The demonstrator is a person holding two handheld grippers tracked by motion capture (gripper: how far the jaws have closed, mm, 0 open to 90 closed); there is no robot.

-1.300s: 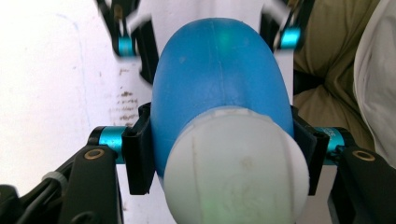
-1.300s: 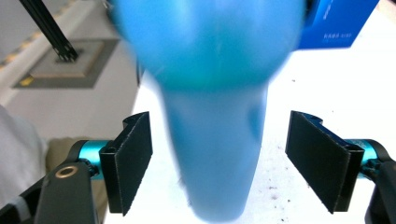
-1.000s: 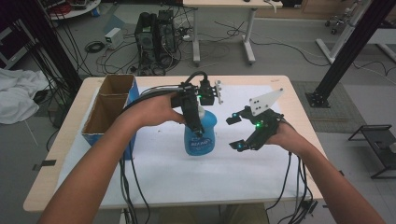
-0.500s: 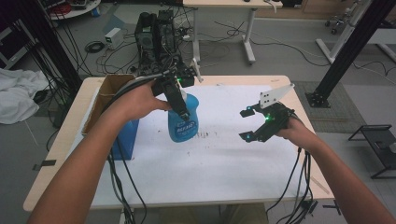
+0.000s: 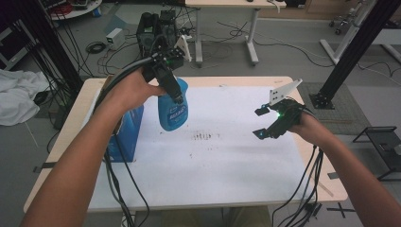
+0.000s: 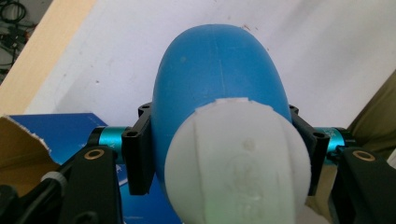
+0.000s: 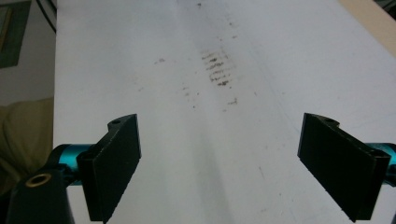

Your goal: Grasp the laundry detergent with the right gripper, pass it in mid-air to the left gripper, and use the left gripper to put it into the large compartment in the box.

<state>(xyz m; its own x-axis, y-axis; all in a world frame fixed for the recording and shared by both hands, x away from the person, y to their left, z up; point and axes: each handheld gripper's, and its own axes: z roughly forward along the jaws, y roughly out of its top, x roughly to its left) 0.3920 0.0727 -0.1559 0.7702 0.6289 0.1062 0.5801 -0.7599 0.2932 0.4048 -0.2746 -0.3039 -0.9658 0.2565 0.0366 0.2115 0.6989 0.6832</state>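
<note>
A blue spray bottle (image 5: 173,108) with a white cap end (image 6: 238,158) hangs in the air over the table's left part, tilted. My left gripper (image 5: 171,85) is shut on it; in the left gripper view both black pads (image 6: 138,156) press its sides just below the cap. My right gripper (image 5: 261,123) hovers over the right side of the white sheet (image 5: 222,156), its jaws wide apart with nothing between them. In the right gripper view the fingers (image 7: 114,163) frame bare sheet and dark smudges (image 7: 217,70).
A blue cardboard box (image 5: 126,135) stands at the table's left edge, open at the top, right under the left forearm. Dark smudges (image 5: 204,137) mark the sheet's middle. Cables trail from both grippers over the front edge. Beyond the table are floor cables, a black case and another desk.
The left gripper has lifted the blue bottle off the sheet and carried it left and back, toward the blue box. The right gripper has drifted right, still open.
</note>
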